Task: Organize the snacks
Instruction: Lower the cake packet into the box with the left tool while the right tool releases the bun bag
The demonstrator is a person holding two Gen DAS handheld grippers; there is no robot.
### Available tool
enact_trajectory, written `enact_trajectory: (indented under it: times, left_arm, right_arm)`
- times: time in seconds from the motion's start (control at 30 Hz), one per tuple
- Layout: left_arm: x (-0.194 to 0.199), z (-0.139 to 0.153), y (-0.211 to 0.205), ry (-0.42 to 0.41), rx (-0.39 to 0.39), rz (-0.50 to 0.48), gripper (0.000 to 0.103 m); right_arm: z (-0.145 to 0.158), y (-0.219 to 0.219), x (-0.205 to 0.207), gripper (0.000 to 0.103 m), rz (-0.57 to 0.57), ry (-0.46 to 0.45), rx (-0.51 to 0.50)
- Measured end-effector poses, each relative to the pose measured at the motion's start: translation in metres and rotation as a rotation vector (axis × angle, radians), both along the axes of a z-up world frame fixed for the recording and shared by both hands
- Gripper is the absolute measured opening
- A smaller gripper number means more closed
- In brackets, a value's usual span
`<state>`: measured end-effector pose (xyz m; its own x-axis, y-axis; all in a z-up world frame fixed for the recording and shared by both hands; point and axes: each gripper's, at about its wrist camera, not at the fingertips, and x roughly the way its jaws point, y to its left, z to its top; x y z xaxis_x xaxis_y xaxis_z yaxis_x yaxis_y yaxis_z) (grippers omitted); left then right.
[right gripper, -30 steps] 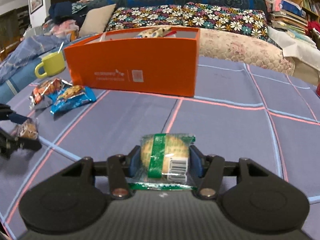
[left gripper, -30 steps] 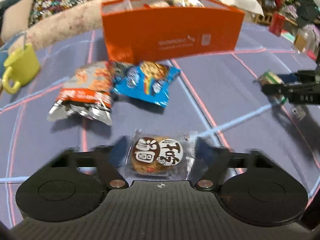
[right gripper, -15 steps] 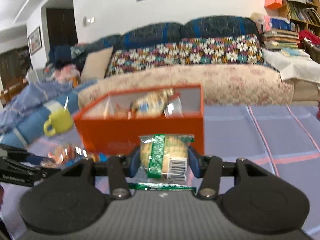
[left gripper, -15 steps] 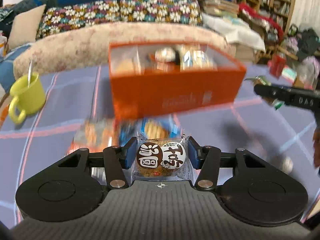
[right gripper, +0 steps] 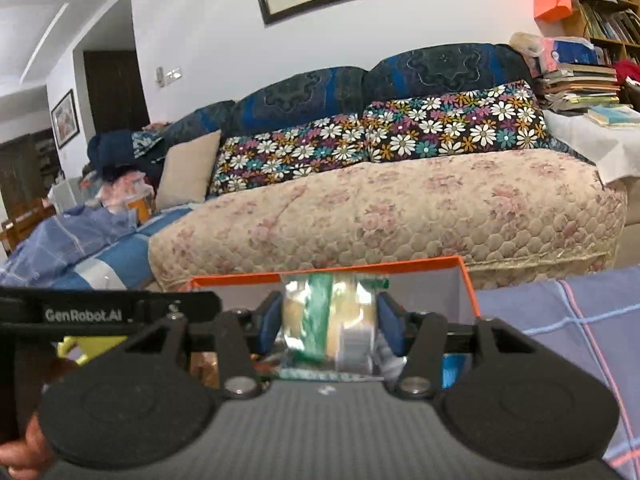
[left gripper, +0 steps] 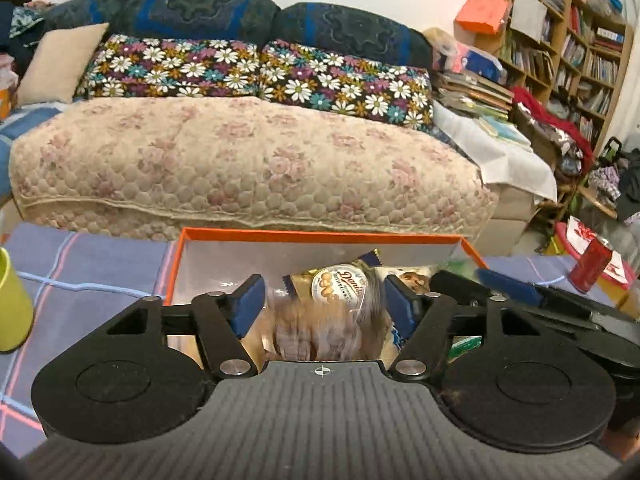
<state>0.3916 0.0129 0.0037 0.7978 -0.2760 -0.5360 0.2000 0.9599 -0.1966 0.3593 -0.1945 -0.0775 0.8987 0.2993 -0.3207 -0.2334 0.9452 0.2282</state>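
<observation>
Two snack packets (left gripper: 320,328) between opening jaws

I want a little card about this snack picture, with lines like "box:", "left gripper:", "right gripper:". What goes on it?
box: open orange cardboard box on the blue checked cloth, snacks inside
left gripper: above the box, jaws opening, blurred brown snack packet between them
right gripper: above the box, jaws opening, clear packet with a green stripe between them
nearby: yellow-green mug, red can
behind: sofa with a flowered cover
</observation>
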Motion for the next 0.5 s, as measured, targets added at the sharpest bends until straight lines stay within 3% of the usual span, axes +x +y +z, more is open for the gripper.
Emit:
enact_trajectory:
  times: [0.07,0.13,0.2,0.27,0.4,0.5]
  left_arm:
    - [0.001,0.001,0.004,-0.021,0.029,0.023,0.059]
    - [-0.004,0.009,0.013,-0.055,0.011,0.052,0.060]
    - [-0.011,0.022,0.026,-0.075,-0.063,0.052,0.063]
    - [-0.025,0.034,0.033,-0.103,-0.086,0.049,0.070]
    - [-0.059,0.047,0.037,-0.146,-0.004,0.049,0.074]
    - [-0.097,0.029,0.041,-0.132,0.063,0.021,0.079]
  right_arm:
    - [0.002,0.000,0.000,0.068,-0.004,-0.012,-0.001]
    - [0.009,-0.004,-0.007,0.071,-0.024,-0.039,0.009]
    - [0.018,-0.009,-0.019,0.083,-0.036,-0.067,0.040]
    - [0.028,-0.014,-0.033,0.094,-0.031,-0.082,0.072]
    - [0.037,-0.019,-0.071,0.096,0.000,-0.082,0.061]
    - [0.030,-0.025,-0.109,0.103,0.007,-0.074,0.016]
